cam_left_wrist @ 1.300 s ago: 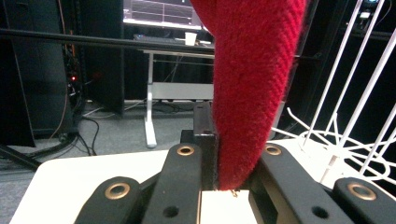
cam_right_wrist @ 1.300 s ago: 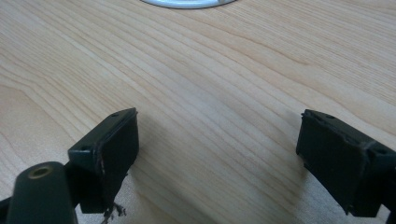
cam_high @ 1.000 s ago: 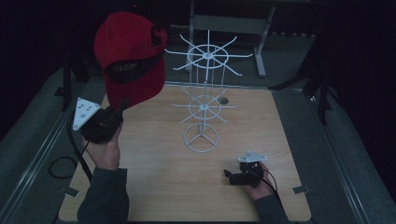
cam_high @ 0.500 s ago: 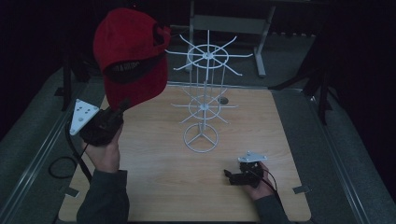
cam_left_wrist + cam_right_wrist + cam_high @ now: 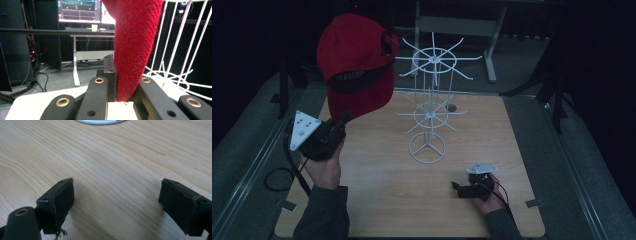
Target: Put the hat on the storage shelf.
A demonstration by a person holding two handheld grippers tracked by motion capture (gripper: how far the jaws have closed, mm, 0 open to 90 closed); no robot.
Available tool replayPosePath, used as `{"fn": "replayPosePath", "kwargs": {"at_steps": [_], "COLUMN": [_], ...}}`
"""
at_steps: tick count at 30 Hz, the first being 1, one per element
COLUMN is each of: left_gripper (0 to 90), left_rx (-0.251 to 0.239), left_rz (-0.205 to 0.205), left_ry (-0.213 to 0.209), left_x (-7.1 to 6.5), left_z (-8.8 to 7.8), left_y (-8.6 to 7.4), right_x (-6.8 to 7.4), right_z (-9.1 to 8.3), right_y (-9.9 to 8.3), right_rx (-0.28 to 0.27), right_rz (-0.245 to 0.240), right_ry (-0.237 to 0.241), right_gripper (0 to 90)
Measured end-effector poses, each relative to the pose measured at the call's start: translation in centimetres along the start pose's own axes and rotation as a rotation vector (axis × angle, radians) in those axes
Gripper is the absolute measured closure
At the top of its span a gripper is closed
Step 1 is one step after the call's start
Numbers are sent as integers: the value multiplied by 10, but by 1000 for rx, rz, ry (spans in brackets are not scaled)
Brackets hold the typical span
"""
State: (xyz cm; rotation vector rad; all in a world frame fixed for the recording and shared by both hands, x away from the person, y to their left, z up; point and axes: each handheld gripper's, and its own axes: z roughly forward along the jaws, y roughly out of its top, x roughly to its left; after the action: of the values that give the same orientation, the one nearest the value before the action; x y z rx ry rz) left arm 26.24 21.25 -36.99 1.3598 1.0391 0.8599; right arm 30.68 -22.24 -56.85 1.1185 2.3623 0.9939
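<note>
1. Wooden surface (image 5: 377,200) mostly bare; a white wire rack (image 5: 428,105) stands near its middle, round base (image 5: 426,147) on the wood. Wide bare wood lies in front of the base and to both sides, with dark floor beyond the edges.
2. Left hand-held gripper (image 5: 343,120) is raised over the surface's left part, clamped on the brim of the red cap (image 5: 354,65). In the left gripper view the red cloth (image 5: 135,47) stands pinched between the jaws.
3. Cap hangs in the air above that gripper, just left of the rack's top spokes; touching or not, cannot tell.
4. Cap: red woven cloth, dark inside, underside facing the camera.
5. Right hand-held gripper (image 5: 458,187) rests low at the front right of the surface, jaws apart over bare wood (image 5: 117,175), well apart from the cap.
</note>
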Motion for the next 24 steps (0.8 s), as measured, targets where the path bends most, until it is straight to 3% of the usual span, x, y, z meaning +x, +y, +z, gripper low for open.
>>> {"fn": "replayPosePath", "kwargs": {"at_steps": [11, 16, 24], "left_gripper": [857, 857, 856], "left_rx": [34, 50, 71], "left_rz": [2, -16, -1], "left_ry": [-5, -8, 6], "left_x": [3, 5, 11], "left_z": [3, 5, 7], "left_y": [-23, -34, -45], "right_x": [0, 0, 0], "right_z": [0, 0, 0], "right_y": [0, 0, 0], "right_rx": [-2, -3, -2], "right_rz": [1, 0, 0], "right_ry": [-2, -1, -2], "right_gripper": [129, 129, 129]}}
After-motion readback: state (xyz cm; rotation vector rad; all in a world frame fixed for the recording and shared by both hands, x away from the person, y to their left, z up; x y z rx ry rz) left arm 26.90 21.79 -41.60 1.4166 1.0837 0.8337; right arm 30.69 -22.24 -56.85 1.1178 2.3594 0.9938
